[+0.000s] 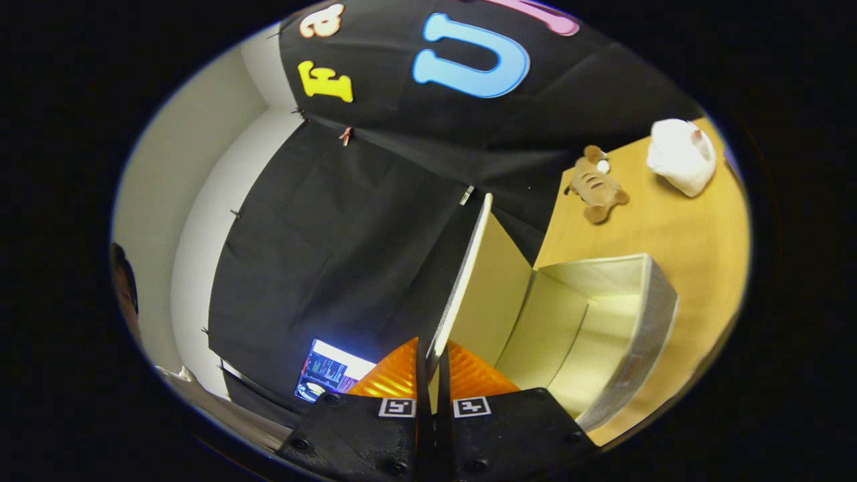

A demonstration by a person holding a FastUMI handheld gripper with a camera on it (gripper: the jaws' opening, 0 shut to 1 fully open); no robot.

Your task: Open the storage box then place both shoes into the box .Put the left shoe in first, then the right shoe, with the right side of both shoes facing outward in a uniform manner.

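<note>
The storage box [629, 328] stands on the wooden table, grey outside and pale yellow inside, with its hollow showing and nothing in it. Its lid [469, 268] is swung up on edge and runs from between my fingers away toward the black cloth. My gripper [433, 375] is shut on the lid's near edge, one finger on each face. The whole view is tilted, so the table rises to the right of the fingers.
A small brown plush toy [594, 189] lies on the wooden table [696, 248] beyond the box. A white soft object [683, 155] sits farther off near the table's edge. A lit screen [328, 371] glows low beside the fingers, under the black cloth.
</note>
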